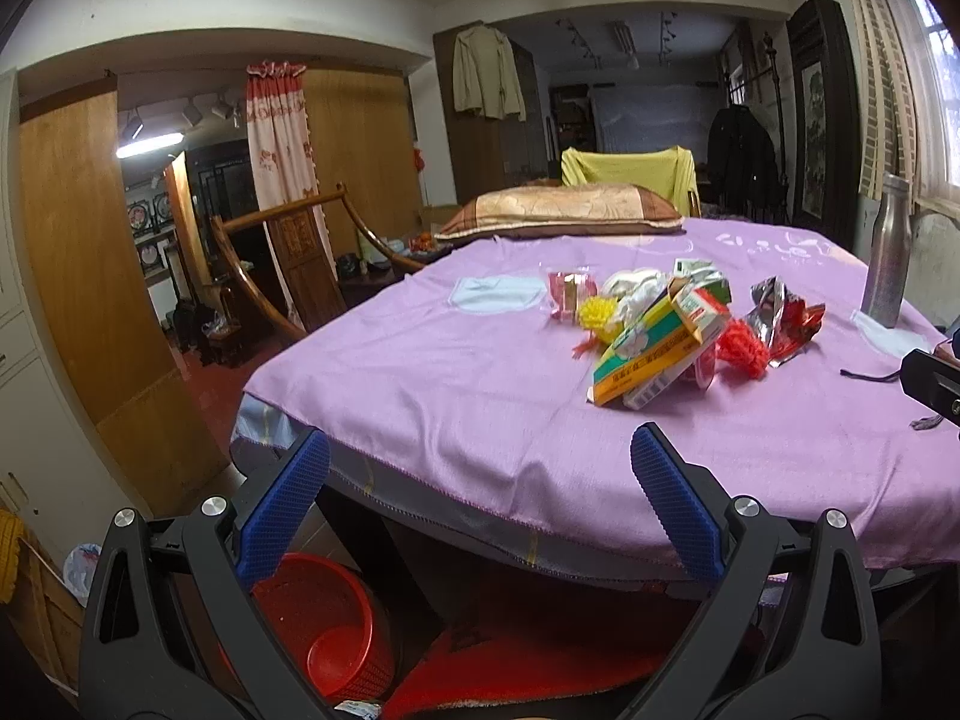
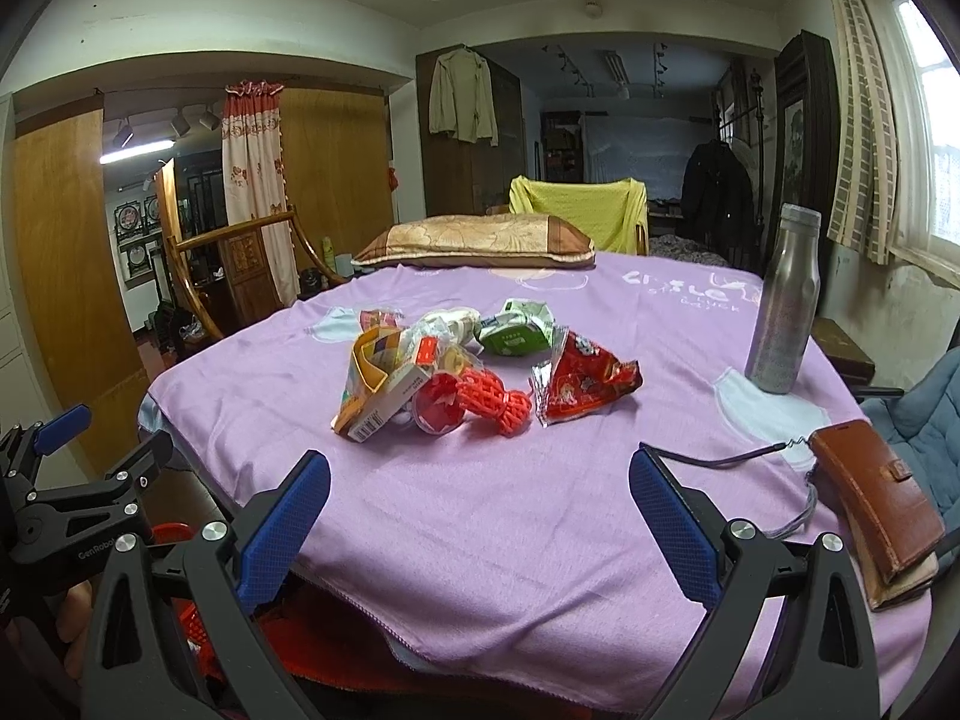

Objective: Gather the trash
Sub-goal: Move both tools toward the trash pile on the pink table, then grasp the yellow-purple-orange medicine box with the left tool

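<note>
A heap of trash lies mid-bed on the purple sheet [image 2: 480, 516]: a yellow-green carton [image 1: 648, 354], a small white box [image 2: 390, 402], red foam netting [image 2: 498, 405], a red foil wrapper [image 2: 585, 384], a green packet [image 2: 516, 330] and yellow netting [image 1: 597, 315]. A red waste basket [image 1: 336, 630] stands on the floor under the bed's near corner. My left gripper [image 1: 480, 480] hangs open at the bed's edge, above the basket. My right gripper [image 2: 480, 492] is open over the sheet, short of the heap. Neither holds anything.
A steel bottle [image 2: 783, 300] stands at the right of the bed. A brown leather wallet [image 2: 876, 498] with a cord lies at the near right edge. A pillow [image 2: 474, 243] lies at the far end, with a yellow-draped chair [image 2: 576, 204] behind it.
</note>
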Tool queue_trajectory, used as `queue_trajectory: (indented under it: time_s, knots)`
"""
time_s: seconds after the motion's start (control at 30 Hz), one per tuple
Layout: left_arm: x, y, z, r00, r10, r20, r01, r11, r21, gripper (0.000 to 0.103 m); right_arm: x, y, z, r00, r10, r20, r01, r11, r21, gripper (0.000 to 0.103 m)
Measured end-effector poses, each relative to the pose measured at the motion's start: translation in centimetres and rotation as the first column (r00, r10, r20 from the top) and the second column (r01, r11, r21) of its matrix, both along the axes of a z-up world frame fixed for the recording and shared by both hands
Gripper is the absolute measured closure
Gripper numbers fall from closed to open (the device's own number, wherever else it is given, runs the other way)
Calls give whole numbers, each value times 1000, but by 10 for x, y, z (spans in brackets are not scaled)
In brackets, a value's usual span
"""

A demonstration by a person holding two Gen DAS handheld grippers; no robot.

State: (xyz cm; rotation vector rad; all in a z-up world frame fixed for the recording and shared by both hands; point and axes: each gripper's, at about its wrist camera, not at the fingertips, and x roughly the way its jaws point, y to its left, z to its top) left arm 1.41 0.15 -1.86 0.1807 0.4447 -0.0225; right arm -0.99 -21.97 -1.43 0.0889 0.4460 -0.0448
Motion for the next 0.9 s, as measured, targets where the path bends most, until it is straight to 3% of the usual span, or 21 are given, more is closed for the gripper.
queue_trajectory:
  time_s: [0.1, 0.27, 0.33, 0.53, 0.8, 0.9]
  knots:
    - [9, 3, -8, 999, 0, -39, -1, 1000, -5, 6, 7, -2, -7, 999, 0, -35, 1, 1000, 14, 5]
    - [36, 12, -28, 991, -38, -126, 27, 996, -83, 6, 28, -11, -28, 998, -9, -67, 11, 999, 30, 5]
    - [48, 13, -34, 992, -55, -112, 45, 995, -95, 6, 38, -16, -38, 994, -11, -112, 17, 998, 53, 5]
    - [90, -14, -45, 951, -172, -258, 126, 975, -185, 6, 72, -36, -66, 980, -24, -198, 44, 994, 99, 5]
    - [135, -80, -31, 909, -298, -293, 274, 954, -120, 6, 89, -44, -84, 968, -16, -249, 53, 989, 141, 5]
    - [155, -94, -26, 909, -298, -290, 272, 954, -126, 6, 94, -41, -85, 973, -3, -230, 48, 981, 190, 5]
